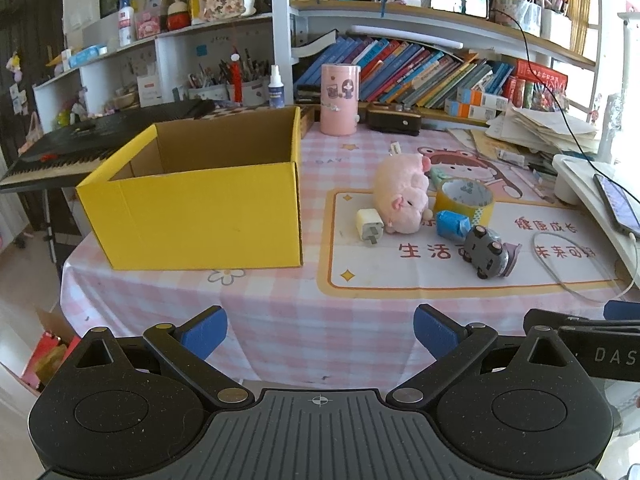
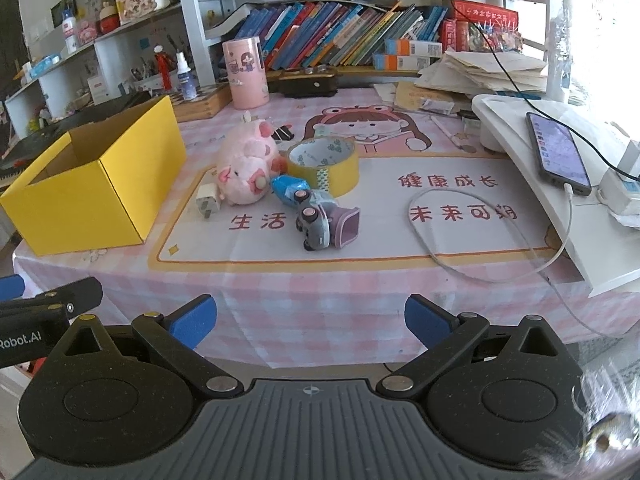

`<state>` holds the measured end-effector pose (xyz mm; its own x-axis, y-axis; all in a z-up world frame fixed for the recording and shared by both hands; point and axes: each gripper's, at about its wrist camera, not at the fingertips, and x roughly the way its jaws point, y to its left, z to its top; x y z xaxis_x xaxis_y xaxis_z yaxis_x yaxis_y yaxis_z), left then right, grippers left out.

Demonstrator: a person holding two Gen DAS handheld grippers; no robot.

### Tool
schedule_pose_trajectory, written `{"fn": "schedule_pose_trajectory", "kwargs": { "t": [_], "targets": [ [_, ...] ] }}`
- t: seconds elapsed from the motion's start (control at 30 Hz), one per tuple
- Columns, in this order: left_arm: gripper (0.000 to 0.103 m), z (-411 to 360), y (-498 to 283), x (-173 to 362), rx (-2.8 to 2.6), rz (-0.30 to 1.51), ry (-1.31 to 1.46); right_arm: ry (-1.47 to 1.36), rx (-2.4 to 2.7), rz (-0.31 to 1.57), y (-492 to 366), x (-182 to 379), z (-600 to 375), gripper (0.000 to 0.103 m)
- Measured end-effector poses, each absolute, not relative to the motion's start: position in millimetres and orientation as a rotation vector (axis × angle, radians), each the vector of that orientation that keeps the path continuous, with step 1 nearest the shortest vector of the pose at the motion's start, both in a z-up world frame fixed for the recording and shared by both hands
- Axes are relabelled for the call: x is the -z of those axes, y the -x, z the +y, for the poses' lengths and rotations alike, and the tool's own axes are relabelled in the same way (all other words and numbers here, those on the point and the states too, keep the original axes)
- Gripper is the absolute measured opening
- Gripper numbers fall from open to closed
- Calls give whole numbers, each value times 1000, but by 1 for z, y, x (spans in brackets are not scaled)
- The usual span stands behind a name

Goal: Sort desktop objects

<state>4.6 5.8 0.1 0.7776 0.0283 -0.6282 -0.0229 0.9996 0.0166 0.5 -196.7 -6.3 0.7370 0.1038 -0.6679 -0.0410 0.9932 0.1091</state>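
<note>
**Tongs Spread and Empty; Sorting Judged Not Yet Begun**

The left gripper [image 1: 320,330] and right gripper [image 2: 308,320] are held wide apart near the desk edge, nothing between the pads. The yellow box [image 1: 200,216] appears empty. Clustered right of it: plush pig [image 1: 400,196], charger plug [image 1: 370,228], tape roll [image 1: 464,198], blue packet [image 1: 452,226], toy car [image 1: 486,256]. A first approach to the pile is judged next. Items touch and overlap; the box floor is partly hidden.
</note>
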Motion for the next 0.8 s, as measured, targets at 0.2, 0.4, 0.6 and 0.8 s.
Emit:
{"fn": "schedule_pose_trajectory", "kwargs": {
  "t": [0.2,0.4,0.6,0.8],
  "targets": [
    [101,6,-5,0,-32,680,-9,-90,-105,734,1,5,-195,102],
    [101,6,-5,0,-32,678,-9,-116,-163,749,0,6,-194,103],
    [101,6,-3,0,-26,673,-5,-114,-177,758,-1,5,-192,103],
    [101,8,-3,0,-25,672,-2,-106,-147,759,0,6,-192,103]
  ]
}}
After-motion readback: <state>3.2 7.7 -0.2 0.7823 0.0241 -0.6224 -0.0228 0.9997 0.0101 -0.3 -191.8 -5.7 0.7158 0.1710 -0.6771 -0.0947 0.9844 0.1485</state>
